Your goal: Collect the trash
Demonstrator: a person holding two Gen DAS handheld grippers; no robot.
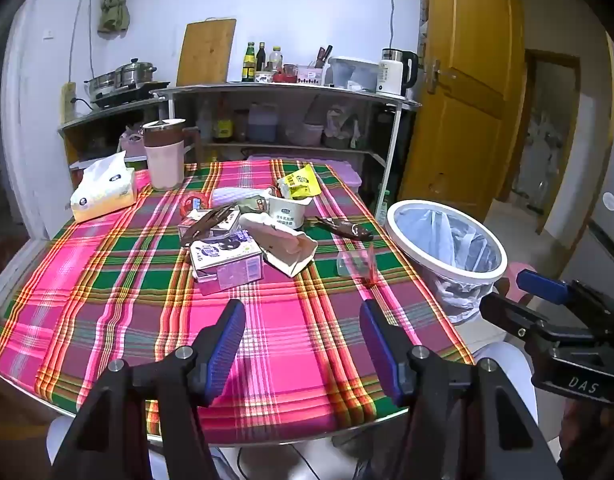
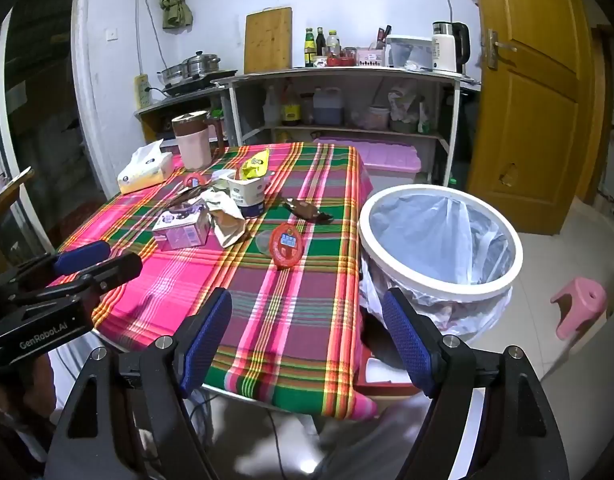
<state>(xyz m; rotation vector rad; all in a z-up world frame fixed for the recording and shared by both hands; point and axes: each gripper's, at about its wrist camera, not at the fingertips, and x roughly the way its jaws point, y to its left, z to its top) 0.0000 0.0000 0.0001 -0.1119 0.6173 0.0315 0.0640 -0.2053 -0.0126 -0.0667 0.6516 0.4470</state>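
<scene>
Both grippers, left gripper and right gripper, hang open and empty; I approach the red-lidded clear plastic cup squarely, then carry it over the white plastic-lined bin.

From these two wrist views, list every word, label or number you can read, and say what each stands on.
"DAS": on the right gripper body.
"GenRobot.AI": on the left gripper body.
Too small or blurred: print on the milk carton, white tub, yellow packet, tissue pack, red lid.
</scene>
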